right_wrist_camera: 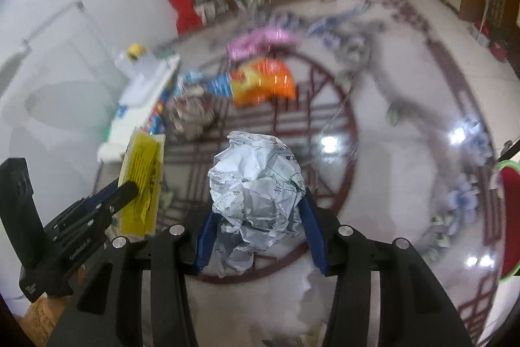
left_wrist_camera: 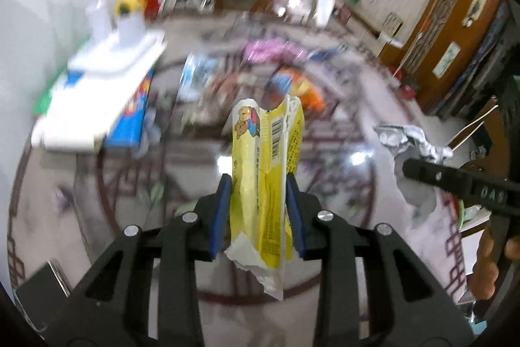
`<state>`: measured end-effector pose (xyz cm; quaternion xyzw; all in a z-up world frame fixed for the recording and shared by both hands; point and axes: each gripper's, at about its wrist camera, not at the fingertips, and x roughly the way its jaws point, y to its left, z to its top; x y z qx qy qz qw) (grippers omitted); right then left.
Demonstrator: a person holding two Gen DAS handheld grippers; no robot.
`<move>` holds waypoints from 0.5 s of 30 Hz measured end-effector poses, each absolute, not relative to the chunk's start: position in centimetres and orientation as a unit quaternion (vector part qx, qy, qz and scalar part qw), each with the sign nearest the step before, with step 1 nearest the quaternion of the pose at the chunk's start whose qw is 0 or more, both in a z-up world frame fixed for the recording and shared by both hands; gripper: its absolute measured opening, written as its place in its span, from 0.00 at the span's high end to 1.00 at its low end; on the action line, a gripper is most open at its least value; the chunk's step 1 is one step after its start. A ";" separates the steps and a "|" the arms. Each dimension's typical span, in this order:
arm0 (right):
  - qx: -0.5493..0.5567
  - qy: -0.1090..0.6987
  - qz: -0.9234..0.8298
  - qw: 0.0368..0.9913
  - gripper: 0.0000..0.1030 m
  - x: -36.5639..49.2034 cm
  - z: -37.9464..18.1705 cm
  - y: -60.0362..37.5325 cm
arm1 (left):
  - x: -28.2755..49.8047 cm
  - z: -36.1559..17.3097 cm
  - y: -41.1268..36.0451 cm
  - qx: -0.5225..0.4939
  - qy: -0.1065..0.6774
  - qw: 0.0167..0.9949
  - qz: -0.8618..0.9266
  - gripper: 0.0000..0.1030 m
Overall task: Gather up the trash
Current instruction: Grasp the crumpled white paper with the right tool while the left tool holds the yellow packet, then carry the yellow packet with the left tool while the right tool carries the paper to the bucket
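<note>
Two pieces of trash lifted, a heap still on the floor.

The floor (right_wrist_camera: pixel 373 152), with its red circle pattern, still carries a litter pile beyond the circle's centre: one orange bag (right_wrist_camera: pixel 260 83), one pink wrapper (right_wrist_camera: pixel 260 41), and blurred scraps I cannot count. Nearer than the circle, the right gripper (right_wrist_camera: pixel 256 210) pinches one crumpled paper ball (right_wrist_camera: pixel 256 184); the left gripper (left_wrist_camera: pixel 260 197) is pressed onto one yellow wrapper (left_wrist_camera: pixel 266 158). Most collecting seems left.
</note>
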<state>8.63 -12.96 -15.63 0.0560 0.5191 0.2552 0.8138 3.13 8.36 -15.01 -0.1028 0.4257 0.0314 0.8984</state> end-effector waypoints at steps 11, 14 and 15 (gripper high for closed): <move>0.104 0.429 0.212 0.872 0.54 5.4 -9.0 -19.6 | 1.9 -6.9 2.6 -0.049 0.331 0.942 -0.003 0.69; 0.117 0.423 0.196 0.877 0.54 4.9 -8.7 -21.5 | 1.8 -6.1 1.1 -0.037 0.320 0.947 -0.010 0.69; 0.120 0.422 0.191 0.878 0.54 4.8 -8.8 -22.0 | 1.8 -5.9 0.6 -0.036 0.319 0.947 -0.014 0.69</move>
